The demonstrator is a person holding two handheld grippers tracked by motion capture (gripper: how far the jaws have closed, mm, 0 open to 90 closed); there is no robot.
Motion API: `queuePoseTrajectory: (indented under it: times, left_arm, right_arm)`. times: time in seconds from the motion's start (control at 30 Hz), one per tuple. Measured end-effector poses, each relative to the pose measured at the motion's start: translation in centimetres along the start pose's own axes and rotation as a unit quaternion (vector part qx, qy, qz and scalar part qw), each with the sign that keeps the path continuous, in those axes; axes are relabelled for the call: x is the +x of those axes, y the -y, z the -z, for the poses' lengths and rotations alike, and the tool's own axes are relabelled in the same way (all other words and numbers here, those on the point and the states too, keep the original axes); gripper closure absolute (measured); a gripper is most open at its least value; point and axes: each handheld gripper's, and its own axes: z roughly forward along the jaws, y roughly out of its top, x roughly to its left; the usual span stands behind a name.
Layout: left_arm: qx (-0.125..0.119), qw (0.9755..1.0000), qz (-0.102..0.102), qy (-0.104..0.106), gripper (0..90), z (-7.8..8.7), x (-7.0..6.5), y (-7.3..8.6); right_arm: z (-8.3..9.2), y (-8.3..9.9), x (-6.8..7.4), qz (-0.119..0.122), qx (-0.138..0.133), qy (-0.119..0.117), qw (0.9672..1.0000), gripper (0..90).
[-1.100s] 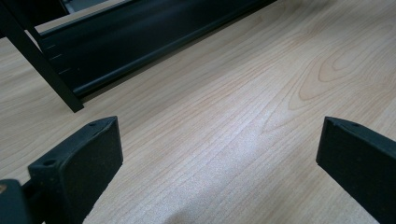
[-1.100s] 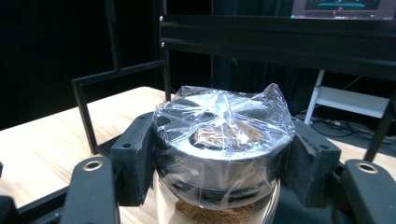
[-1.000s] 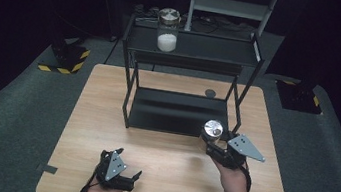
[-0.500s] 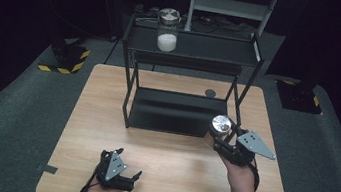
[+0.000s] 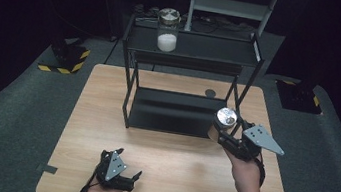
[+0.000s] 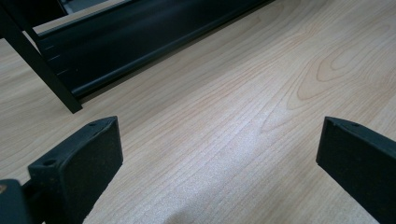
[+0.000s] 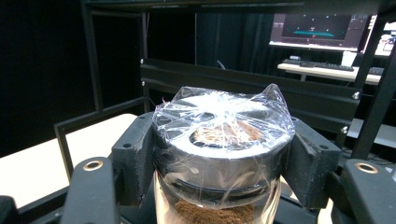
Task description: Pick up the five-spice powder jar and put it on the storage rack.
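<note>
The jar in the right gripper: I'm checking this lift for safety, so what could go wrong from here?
1. The fingers clamp the jar at its lid, over loose plastic wrap; the wrap may slide and the jar could slip.
2. The jar hangs close to the black shelf frame; it could knock a post or the top shelf edge.
3. If tilted, the brown powder may shift or spill.

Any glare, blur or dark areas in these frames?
High view: table evenly lit, surroundings near black. Left gripper view: soft sheen on the wood, rack slightly blurred. Right gripper view: plastic wrap on the jar glints; background dark.
</note>
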Motion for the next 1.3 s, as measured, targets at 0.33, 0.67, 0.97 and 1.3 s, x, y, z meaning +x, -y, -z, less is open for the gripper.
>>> queuePoseTrajectory:
  times: [0.33,0.67,0.97,1.3]
  left_arm:
    - [-0.001,1.0000,0.002,0.001,0.7,0.0,0.1,0.0]
    - [-0.003,1.0000,0.005,0.001,0.7,0.0,0.1,0.1]
    - [-0.005,1.0000,0.005,0.004,0.6,0.1,0.3,0.2]
    - [-0.010,0.9999,0.009,0.005,0.7,0.2,0.4,0.4]
  right_arm:
    - [-0.2,-1.8,-0.1,0.001,-0.006,0.005,1.0000,34.0]
    - [-0.5,-3.4,-0.4,0.000,-0.020,0.008,0.9998,34.0]
    - [-1.1,-4.9,-0.4,0.000,-0.026,0.009,0.9996,34.0]
    - [-1.9,-6.7,-0.2,-0.003,-0.035,0.013,0.9993,34.0]
